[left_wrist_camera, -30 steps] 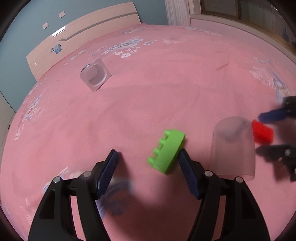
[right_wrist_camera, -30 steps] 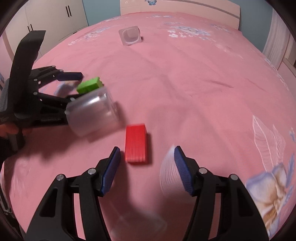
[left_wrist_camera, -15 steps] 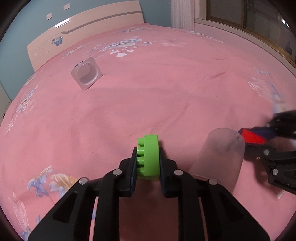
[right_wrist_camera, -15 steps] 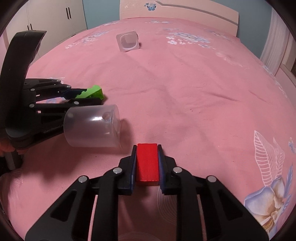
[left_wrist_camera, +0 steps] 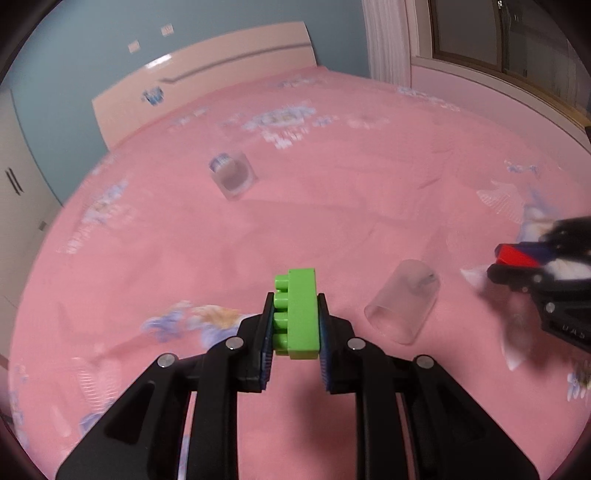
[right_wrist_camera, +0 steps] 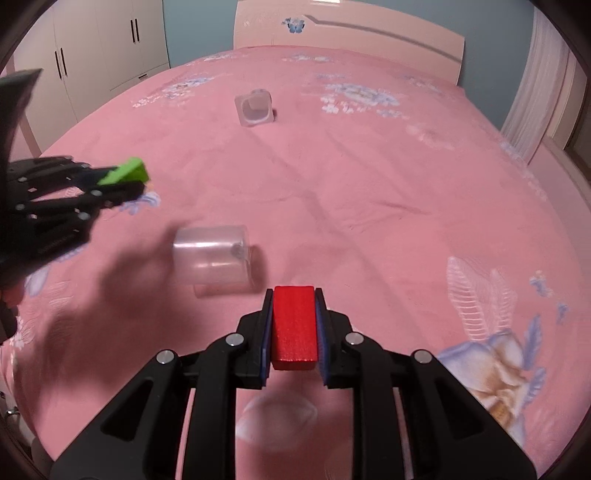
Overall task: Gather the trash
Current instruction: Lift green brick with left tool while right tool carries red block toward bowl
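Observation:
My left gripper is shut on a green toy brick and holds it above the pink bed. It also shows at the left of the right wrist view with the green brick. My right gripper is shut on a red block, lifted off the bed; it shows at the right edge of the left wrist view with the red block. A clear plastic cup lies on its side between the grippers; it also shows in the right wrist view.
A second clear square cup lies far up the bed, toward the headboard; it also shows in the left wrist view. A white wardrobe stands to the left. A curtain and window are on the right.
Both grippers closed on their blocks and have lifted them off the bed. The left gripper has drawn back from the lying cup.

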`<state>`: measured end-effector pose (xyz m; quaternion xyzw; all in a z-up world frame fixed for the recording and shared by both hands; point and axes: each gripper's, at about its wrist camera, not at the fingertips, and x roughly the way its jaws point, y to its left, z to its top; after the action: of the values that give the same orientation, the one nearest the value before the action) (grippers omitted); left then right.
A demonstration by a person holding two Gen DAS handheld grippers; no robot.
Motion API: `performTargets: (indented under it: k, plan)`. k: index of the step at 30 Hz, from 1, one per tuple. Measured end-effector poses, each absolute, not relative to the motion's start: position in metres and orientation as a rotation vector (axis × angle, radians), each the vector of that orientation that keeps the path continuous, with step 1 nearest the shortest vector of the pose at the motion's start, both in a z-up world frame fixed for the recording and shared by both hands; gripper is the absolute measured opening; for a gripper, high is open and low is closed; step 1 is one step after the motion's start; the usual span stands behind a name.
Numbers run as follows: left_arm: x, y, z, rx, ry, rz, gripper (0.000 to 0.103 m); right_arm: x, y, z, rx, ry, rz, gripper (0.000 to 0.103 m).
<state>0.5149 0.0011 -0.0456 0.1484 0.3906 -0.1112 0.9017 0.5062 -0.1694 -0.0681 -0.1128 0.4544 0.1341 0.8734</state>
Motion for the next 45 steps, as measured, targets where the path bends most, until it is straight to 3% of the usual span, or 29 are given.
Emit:
performTargets:
  k: [22, 34, 45]
  plan:
    - [0.325, 0.019, 0.112, 0.311, 0.607, -0.087, 0.023, 0.334, -0.133, 0.118, -0.330, 0.682, 0.345, 0.021]
    - [0.224, 0.022, 0.144, 0.310, 0.561, -0.071, 0.023, 0.235, -0.135, 0.173, -0.349, 0.585, 0.363, 0.021]
    - [0.162, 0.025, 0.142, 0.307, 0.571, -0.073, 0.023, 0.178, -0.129, 0.182, -0.374, 0.557, 0.393, 0.021]
